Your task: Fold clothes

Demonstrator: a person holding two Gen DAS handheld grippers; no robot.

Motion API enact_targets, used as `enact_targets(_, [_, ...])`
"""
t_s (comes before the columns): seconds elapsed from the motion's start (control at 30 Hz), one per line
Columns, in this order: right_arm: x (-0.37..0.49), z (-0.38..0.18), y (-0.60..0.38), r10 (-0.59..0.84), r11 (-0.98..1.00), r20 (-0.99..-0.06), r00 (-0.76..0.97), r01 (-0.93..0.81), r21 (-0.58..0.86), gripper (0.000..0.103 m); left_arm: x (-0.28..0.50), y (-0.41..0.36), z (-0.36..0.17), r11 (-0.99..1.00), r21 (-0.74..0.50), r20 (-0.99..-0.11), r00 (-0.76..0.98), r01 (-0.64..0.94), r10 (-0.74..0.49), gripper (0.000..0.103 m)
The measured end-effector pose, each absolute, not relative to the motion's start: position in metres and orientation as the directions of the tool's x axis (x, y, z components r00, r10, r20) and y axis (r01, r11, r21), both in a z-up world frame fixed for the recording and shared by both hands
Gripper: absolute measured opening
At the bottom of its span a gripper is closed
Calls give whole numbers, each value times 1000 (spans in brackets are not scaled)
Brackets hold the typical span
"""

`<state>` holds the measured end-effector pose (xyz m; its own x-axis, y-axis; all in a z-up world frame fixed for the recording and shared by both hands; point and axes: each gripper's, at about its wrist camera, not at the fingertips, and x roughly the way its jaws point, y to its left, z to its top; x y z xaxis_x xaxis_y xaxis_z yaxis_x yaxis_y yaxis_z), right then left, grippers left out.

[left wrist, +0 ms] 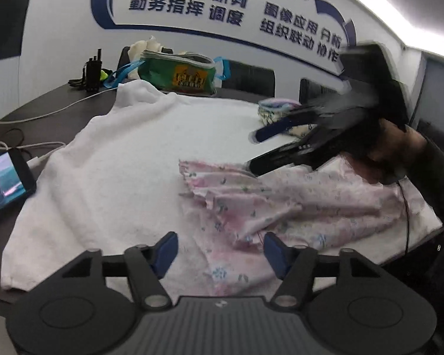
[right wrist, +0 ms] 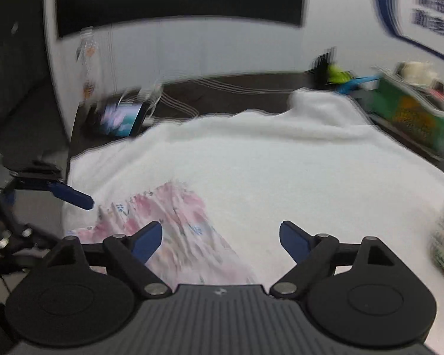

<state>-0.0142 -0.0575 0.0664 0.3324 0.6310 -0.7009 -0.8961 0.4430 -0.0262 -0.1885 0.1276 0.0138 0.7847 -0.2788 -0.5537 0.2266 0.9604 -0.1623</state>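
A pink flowered garment lies rumpled on a white towel spread over the dark table. My left gripper hovers open just above the garment's near part, with nothing pressed between its blue pads. In the left wrist view my right gripper is held by a hand above the garment's far right side, blurred, with its jaws apart. In the right wrist view the right gripper stands wide open above the garment and the towel, holding nothing. The left gripper's fingers show at the left edge.
A phone with a lit screen and cables lies at the towel's left. A green bag, radios and a small patterned cloth pile stand at the back. Dark chairs line the far table edge.
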Motion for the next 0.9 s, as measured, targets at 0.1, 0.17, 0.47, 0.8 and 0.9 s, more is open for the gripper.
enact_targets(0.1, [-4,48,-28,579,389,-773,259,-921,-18,66,-191,123,8,972,-110,-587,776,208,-232,33])
enact_targets(0.17, [-6,41,-22,558,370,-800,220,-929,3,36,-188,120,4,983,-77,-589,788,168,-181,3])
enact_targets(0.47, [-16,62,-11,560,442,-728,395,-886,-140,5,-156,138,17,992,-17,-500,858,122,-114,0])
enact_targets(0.8, [13,62,4,556,514,-694,457,-845,-145,47,-147,164,19,997,-54,-450,892,-56,26,22])
enact_targets(0.9, [5,73,-18,566,545,-657,499,-824,-156,49,-159,161,28,996,-76,-407,913,-44,9,24])
